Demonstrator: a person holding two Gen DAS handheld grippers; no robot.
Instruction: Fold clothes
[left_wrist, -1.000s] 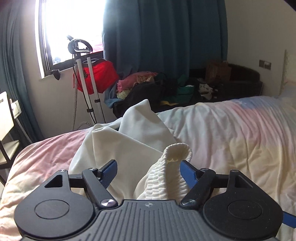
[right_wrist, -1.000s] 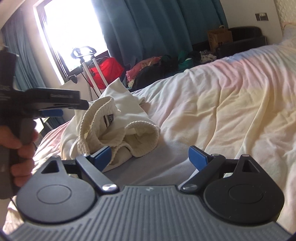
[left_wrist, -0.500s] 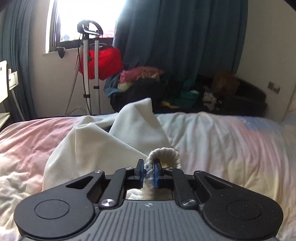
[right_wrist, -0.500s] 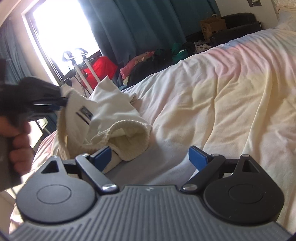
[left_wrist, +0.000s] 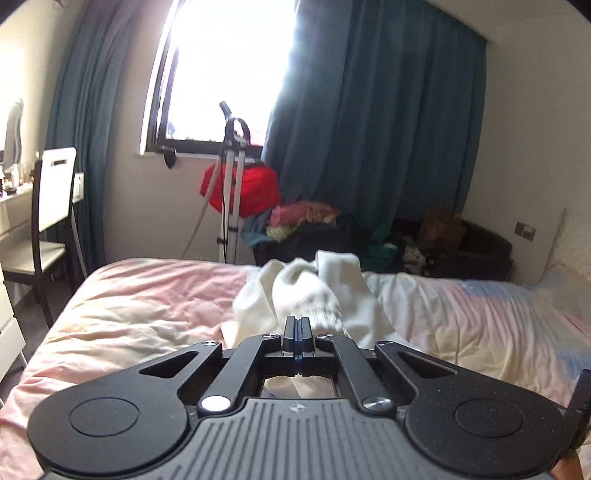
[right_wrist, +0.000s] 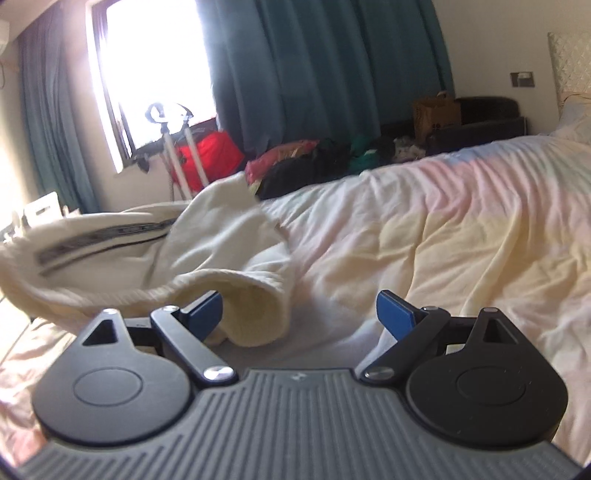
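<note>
Lifted since a moment ago, the left tongs (left_wrist: 296, 328) stay pinched on the cream garment's (left_wrist: 317, 291) ribbed hem at 12 o'clock. Right tongs (right_wrist: 299, 314) gape wide, cuff (right_wrist: 255, 317) at 10 o'clock, over the bed (right_wrist: 443, 236).

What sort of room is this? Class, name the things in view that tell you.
Most likely a bedroom: a wide bed with a rumpled cover, teal curtains beside a bright window, and a heap of clothes by the wall.
</note>
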